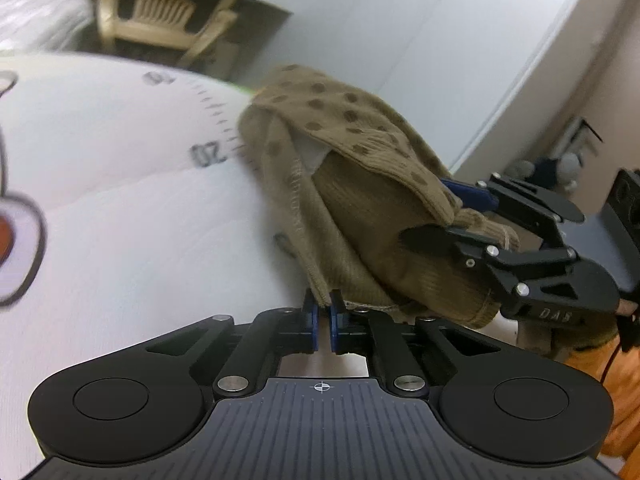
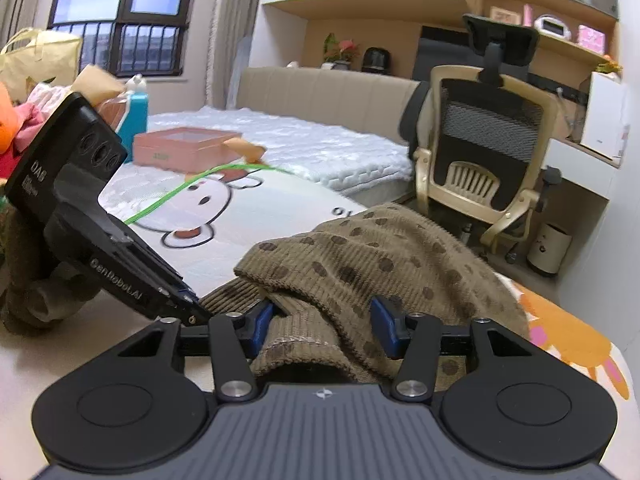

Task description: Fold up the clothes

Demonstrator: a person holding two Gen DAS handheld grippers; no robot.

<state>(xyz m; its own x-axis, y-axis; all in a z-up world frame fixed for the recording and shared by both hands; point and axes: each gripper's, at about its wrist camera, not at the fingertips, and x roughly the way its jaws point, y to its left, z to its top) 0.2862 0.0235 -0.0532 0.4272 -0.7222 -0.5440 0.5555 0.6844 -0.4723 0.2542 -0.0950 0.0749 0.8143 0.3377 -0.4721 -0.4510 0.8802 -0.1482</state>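
The brown dotted garment [image 1: 360, 216] hides the far blue pad of the right tongs [image 1: 452, 216]. Motion blur smears the printed scale numerals [image 1: 208, 156] on the white mat [image 1: 140, 220]. The garment's near hem [image 2: 304, 360] runs behind the tool body, possibly folded under. The cartoon print [image 1: 16, 232] is cut off at the frame's left edge.

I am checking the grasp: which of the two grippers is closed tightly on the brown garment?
The left gripper: its jaws pinch a thin edge of the brown garment; the right gripper stands wide open around it.
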